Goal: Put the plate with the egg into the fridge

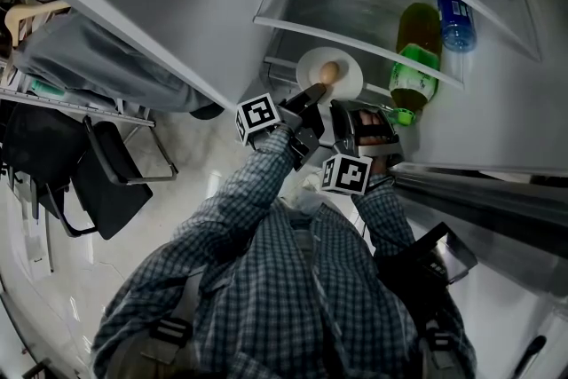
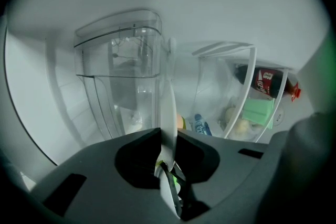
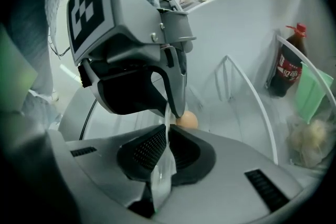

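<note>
Head view. Both claws reaching up into the fridge (image 1: 355, 4), checked sleeves (image 1: 257, 182) trailing behind them. Left claw (image 1: 312, 93) pinching the near-left rim of the white plate (image 1: 348, 84); right claw (image 1: 344, 108) pinching the near rim just beside it. Egg (image 1: 328, 72) lying on the plate's middle, just past both claw tips. Plate about level with a glass shelf (image 1: 355, 42), green bottle (image 1: 414, 67) near on the right. Resting on something or held clear: cannot tell.

Left gripper view. Jaws closed down onto the plate (image 2: 168, 97), seen edge-on as a thin white blade running straight out from the left claw (image 2: 169, 139). Only a sliver of egg (image 2: 181, 122) peeping out right of that edge. Beyond, unseen from the head: clear drawer (image 2: 118, 76) to the left, cola bottle (image 2: 265, 82) and green packet (image 2: 258, 110) to the right.

Right gripper view. Jaws of the right claw (image 3: 166, 136) likewise clamped on the plate (image 3: 161, 176) rim, nothing else between them. Straight ahead, the left claw (image 3: 170, 107) biting the same rim, egg (image 3: 187, 120) just beside its tip. Cola bottle (image 3: 287, 73) upright far right.
</note>
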`<state>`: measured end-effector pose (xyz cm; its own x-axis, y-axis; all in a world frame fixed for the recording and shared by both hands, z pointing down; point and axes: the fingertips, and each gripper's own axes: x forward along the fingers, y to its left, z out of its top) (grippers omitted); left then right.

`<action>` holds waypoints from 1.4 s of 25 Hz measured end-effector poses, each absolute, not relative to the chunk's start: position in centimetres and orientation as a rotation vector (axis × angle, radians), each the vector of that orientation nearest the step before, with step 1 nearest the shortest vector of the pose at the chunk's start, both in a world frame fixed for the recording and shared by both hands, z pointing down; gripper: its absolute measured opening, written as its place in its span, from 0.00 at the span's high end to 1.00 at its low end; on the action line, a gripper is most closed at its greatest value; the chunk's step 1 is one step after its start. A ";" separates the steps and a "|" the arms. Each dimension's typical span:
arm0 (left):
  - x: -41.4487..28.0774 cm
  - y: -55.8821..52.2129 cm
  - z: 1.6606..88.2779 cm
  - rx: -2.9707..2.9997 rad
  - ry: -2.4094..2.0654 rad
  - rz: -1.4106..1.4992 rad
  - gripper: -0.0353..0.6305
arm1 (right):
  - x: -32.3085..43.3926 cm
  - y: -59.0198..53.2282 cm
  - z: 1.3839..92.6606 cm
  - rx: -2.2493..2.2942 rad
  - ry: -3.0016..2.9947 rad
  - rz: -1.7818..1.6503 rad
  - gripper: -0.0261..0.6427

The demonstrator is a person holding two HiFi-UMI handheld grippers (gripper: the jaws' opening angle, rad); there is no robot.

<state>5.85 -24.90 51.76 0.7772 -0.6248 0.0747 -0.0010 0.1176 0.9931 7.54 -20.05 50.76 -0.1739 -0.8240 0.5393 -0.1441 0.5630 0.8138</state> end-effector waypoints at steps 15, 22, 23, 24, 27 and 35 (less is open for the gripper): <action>6.1 -24.8 50.7 1.455 -0.513 -0.497 0.87 | 7.7 -20.4 50.3 0.848 -1.629 -0.708 0.93; 6.4 -23.7 50.2 1.462 -0.446 -0.486 0.85 | 7.9 -21.0 50.2 0.861 -1.617 -0.703 0.93; 6.3 -23.6 50.0 1.456 -0.439 -0.494 0.85 | 7.9 -21.1 50.2 0.863 -1.615 -0.704 0.93; 6.2 -23.4 49.8 1.451 -0.432 -0.506 0.85 | 7.9 -21.3 50.2 0.865 -1.613 -0.704 0.93; 5.8 -23.0 49.0 1.462 -0.418 -0.522 0.85 | 8.0 -21.8 50.2 0.871 -1.611 -0.698 0.93; 4.3 -22.0 48.7 1.460 -0.421 -0.524 0.85 | 8.3 -22.7 51.3 0.872 -1.592 -0.681 0.93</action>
